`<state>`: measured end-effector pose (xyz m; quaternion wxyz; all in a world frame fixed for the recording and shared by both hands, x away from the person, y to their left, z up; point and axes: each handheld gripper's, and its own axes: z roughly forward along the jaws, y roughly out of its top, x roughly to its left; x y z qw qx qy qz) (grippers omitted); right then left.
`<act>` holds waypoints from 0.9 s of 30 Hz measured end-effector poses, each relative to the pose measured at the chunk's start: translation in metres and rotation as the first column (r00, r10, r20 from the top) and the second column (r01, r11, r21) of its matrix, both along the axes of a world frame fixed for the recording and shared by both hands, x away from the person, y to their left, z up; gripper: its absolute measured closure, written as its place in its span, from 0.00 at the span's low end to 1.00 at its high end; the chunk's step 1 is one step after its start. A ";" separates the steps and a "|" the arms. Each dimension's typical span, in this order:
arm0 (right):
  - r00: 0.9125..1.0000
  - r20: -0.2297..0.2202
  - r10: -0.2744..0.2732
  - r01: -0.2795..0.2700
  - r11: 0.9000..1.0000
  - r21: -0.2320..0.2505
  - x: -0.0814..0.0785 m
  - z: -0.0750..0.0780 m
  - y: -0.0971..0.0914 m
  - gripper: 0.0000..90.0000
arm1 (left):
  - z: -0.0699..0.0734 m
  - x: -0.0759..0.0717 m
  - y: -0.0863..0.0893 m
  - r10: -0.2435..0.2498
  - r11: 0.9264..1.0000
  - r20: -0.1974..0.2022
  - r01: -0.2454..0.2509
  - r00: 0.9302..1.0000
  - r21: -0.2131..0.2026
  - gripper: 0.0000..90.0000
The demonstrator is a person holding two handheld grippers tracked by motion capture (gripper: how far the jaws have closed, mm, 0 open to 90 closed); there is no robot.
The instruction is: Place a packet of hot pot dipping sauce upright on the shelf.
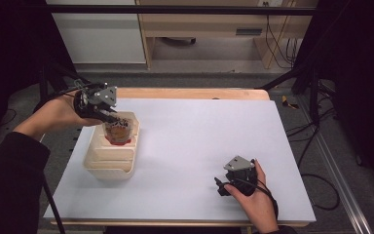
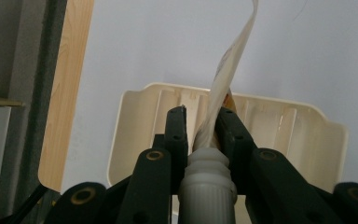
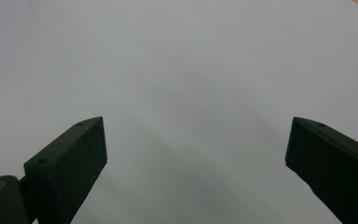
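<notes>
Left tongs pinching a soft pouch over the cream tray

Your left gripper (image 2: 200,122) is clamped on the flat neck of the pouch (image 2: 228,65), just above its ribbed white spout (image 2: 207,184), and the pouch's body curls away beyond the jaw tips, over the cream tray (image 2: 303,126) right under them. It looks light, limp and likely slick, so it will probably flop and swing; the stiffer seam beside the spout seems the safest place to keep your hold. Your right gripper (image 1: 222,185) rests well apart on the white table (image 3: 177,60), jaws spread wide with nothing between them.
</notes>
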<state>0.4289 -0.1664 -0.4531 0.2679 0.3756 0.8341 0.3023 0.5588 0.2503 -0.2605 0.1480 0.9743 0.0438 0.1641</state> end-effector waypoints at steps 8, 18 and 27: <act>1.000 0.006 -0.002 0.002 1.000 0.006 0.000 0.001 0.000 0.07 | -0.012 0.000 0.009 0.002 1.000 -0.010 -0.002 1.000 -0.031 0.84; 1.000 0.004 -0.004 0.004 1.000 0.004 0.000 0.001 0.000 0.07 | -0.025 0.000 0.014 0.001 1.000 -0.020 -0.001 1.000 -0.028 0.84; 1.000 0.004 -0.004 0.004 1.000 0.004 0.000 0.001 -0.001 0.07 | -0.032 -0.003 0.015 -0.007 1.000 -0.032 0.006 0.999 -0.026 0.84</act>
